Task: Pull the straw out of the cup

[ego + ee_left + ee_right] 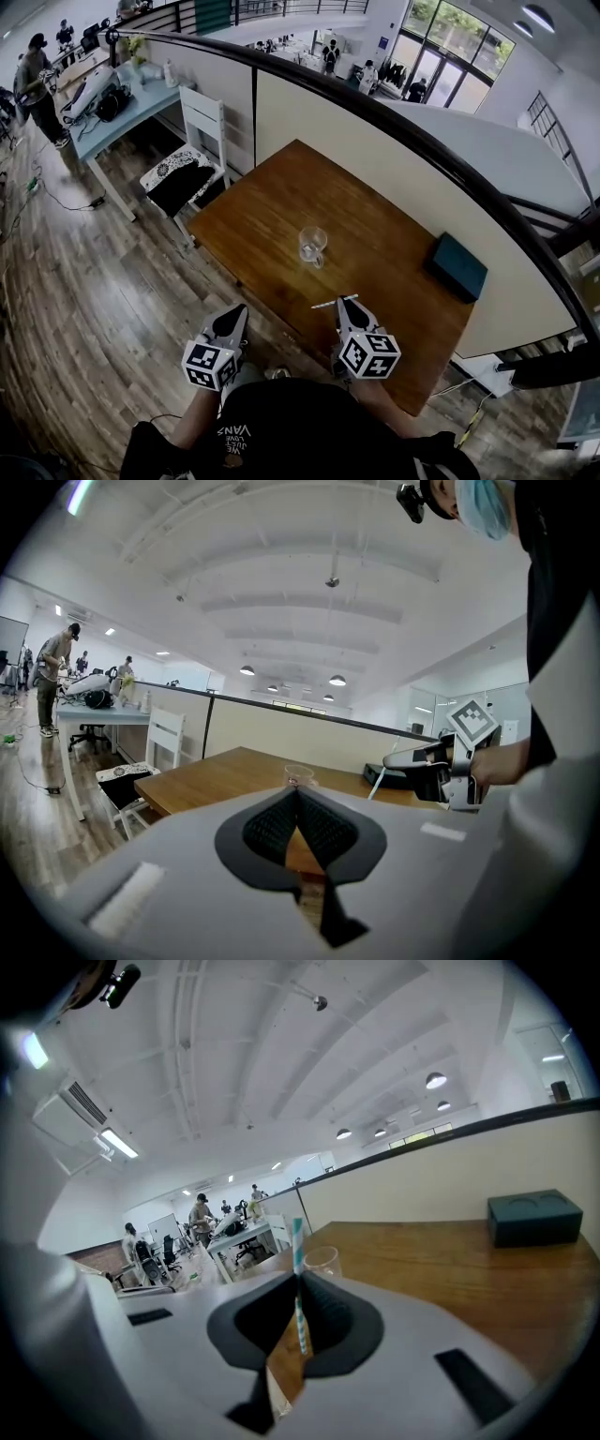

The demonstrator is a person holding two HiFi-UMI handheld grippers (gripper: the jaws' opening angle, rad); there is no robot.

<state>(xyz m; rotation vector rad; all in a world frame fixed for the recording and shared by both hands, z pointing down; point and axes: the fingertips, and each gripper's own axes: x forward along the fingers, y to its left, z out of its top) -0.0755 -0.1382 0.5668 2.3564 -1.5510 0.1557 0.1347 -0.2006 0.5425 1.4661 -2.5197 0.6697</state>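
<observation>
On my head view the cup [312, 246] stands mid-worktop [253, 216], with the box [457, 266] to its right, near the partition [375, 141] behind. Nearer me, before the cup, my right gripper [347, 302] has the straw [323, 304] crosswise in its jaws, outside the cup. My left gripper [238, 311] is to its left, at the worktop's near edge. A chair [192, 159] stands past the worktop's left end.

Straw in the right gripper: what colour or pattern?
The straw is white with teal stripes; it shows best in the right gripper view.
</observation>
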